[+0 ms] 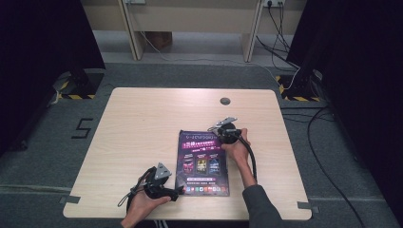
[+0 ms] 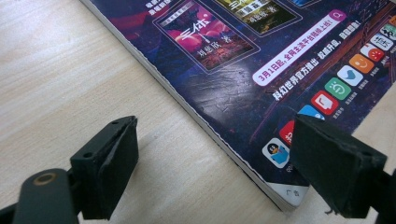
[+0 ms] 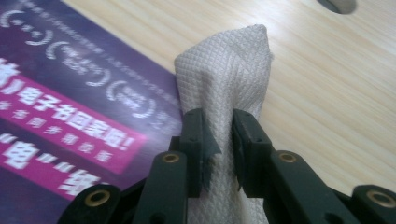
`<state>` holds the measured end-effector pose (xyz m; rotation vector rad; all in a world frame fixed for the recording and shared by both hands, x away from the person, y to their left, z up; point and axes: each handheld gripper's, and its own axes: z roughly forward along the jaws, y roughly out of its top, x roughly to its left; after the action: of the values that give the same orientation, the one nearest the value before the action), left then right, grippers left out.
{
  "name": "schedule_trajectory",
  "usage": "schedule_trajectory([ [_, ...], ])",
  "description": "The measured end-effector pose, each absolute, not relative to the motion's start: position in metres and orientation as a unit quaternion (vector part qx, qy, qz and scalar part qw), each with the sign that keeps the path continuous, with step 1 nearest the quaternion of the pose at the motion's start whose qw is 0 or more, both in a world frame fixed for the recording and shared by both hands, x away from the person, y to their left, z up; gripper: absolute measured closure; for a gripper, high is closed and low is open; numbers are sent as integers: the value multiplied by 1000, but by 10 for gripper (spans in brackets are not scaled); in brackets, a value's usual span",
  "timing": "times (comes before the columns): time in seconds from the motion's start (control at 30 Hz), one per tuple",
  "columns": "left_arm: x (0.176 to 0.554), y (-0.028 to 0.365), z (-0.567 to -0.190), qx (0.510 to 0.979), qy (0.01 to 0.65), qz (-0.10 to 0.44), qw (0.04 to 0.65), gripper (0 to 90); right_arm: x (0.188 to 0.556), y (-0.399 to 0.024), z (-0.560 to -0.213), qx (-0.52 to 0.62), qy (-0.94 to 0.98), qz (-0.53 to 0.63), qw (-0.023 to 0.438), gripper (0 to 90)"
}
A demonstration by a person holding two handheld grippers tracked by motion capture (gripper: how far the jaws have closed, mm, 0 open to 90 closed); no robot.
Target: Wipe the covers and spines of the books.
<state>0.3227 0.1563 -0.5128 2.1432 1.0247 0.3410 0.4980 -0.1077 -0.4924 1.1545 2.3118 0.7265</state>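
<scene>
The pale rectangular wooden table [image 1: 142,142] carries a dark purple glossy magazine [image 1: 203,161] lying flat and closed, just beside both grippers. The left gripper [image 2: 212,163] rests low at the magazine's near corner, its black fingers [image 2: 109,163] spread wide, one on bare wood and the other over the cover's corner, pinching nothing. The right gripper [image 3: 219,149] sits at the magazine's far edge, its fingers [image 3: 194,144] pressed onto a bunched white quilted cloth [image 3: 229,79], which sticks up between and beyond them, over the cover's edge. The step in hand looks like wiping the cover. Next, the cloth likely needs lowering flat and drawing across the cover while the left gripper steadies the corner.
</scene>
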Motion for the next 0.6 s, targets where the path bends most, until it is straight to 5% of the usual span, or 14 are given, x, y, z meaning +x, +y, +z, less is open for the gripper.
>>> schedule_trajectory([
  [0.6, 323, 157, -513, 831, 400, 129, 364, 150, 491, -23, -496, 359, 862, 293, 206, 759],
])
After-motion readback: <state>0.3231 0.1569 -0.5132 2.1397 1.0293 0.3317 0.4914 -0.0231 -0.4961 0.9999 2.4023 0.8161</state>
